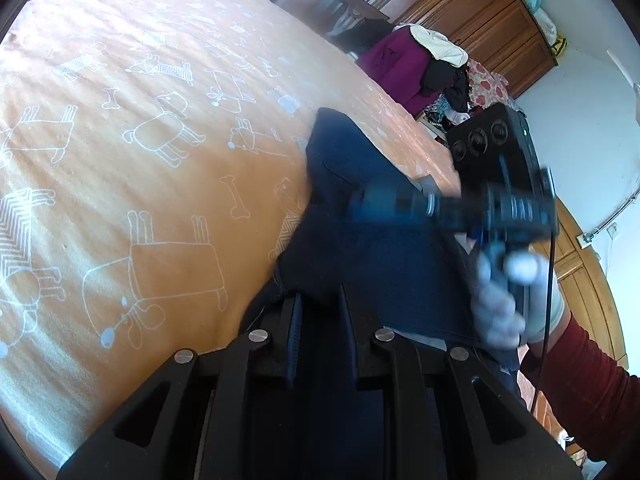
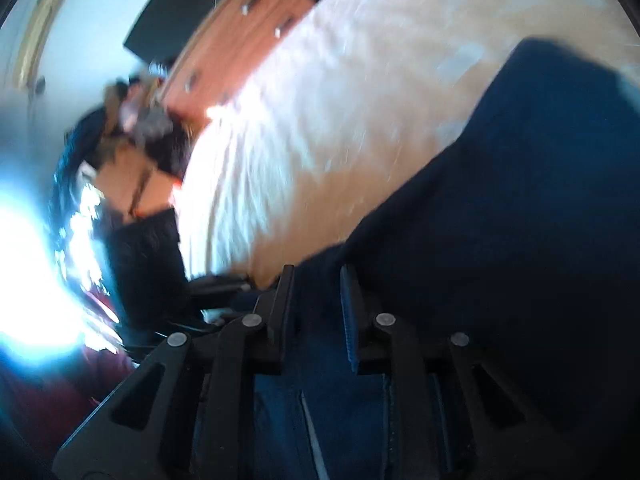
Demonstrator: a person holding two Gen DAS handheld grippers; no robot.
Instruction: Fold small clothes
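Observation:
A dark navy garment [image 1: 360, 216] hangs over the orange bedsheet [image 1: 140, 160] with white dog drawings. My left gripper [image 1: 318, 304] is shut on its near edge, cloth pinched between the black fingers. In the same view the other gripper [image 1: 360, 204], blurred, reaches in from the right and bites the garment higher up, held by a gloved hand [image 1: 500, 304] with a dark red sleeve. In the right wrist view, my right gripper [image 2: 316, 284] is shut on the navy garment [image 2: 500, 220], which fills the right half; the picture is motion-blurred.
A wooden wardrobe [image 1: 480, 12] stands beyond the bed, with a purple cloth pile [image 1: 400, 68] and other clothes beside it. A wooden dresser [image 2: 240, 40] and glare from a window [image 2: 28, 272] show in the right wrist view. Bare sheet stretches left of the garment.

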